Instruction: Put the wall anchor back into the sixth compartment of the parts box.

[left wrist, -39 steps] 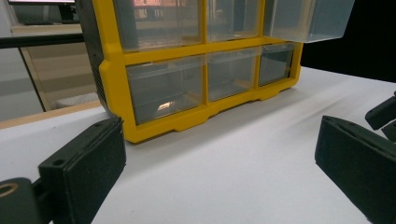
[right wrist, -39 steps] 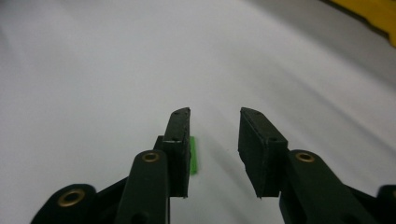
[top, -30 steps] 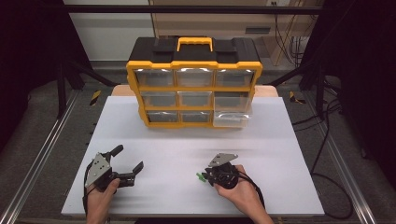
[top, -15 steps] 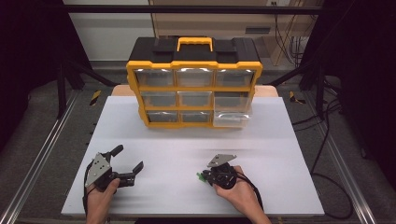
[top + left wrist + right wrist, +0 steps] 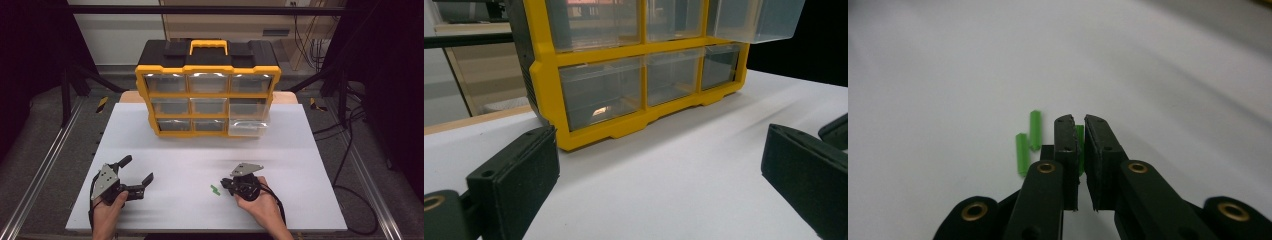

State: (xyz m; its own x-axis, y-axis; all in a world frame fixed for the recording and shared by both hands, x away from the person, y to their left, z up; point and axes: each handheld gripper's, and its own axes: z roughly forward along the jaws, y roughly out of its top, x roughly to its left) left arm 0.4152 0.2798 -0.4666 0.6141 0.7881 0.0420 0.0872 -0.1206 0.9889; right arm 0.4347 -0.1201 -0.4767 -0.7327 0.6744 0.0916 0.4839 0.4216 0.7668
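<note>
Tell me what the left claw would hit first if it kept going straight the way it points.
Probably the yellow organizer. The left claw stands open and aims across bare table at its bottom drawer row, with nothing between, though depth is hard to judge.

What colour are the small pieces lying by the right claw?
Bright green; the small pieces show best in the right gripper view, beside the right claw.

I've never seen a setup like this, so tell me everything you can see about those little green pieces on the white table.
The green pieces are small, slim sticks, bright green and plastic-looking. Two lie side by side on the white table, free of the jaws. A third stands between the nearly closed jaws of the right gripper. In the high view they show as a green speck beside that gripper.
</note>
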